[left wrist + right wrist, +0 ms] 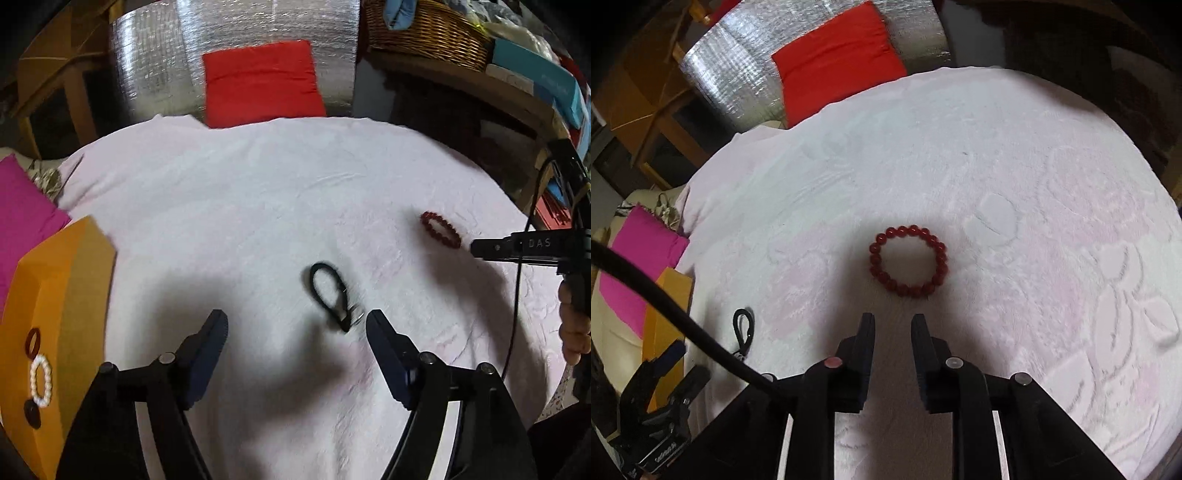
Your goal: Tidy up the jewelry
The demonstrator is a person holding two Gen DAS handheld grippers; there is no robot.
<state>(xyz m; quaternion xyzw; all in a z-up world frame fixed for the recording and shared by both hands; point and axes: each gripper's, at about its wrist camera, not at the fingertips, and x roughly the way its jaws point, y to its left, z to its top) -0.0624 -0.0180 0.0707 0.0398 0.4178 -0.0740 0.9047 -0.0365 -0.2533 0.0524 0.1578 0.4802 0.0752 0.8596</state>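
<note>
A red beaded bracelet (908, 260) lies flat on the pale pink cloth, just ahead of my right gripper (893, 320), whose jaws stand a narrow gap apart and empty. It also shows in the left wrist view (440, 229). A black cord loop with a small metal clasp (330, 294) lies just ahead of my open left gripper (296, 319), near its right finger; it shows in the right wrist view too (744, 329). An orange box (55, 314) at the left holds a pearl bracelet (40, 380), a dark red ring (32, 341) and a black round piece (32, 412).
A pink cushion (22, 210) lies behind the orange box. A red cushion (260, 83) leans on silver foil at the cloth's far edge. A wicker basket (424, 31) and boxes stand on a shelf at the back right. A black cable (665, 314) crosses the right view.
</note>
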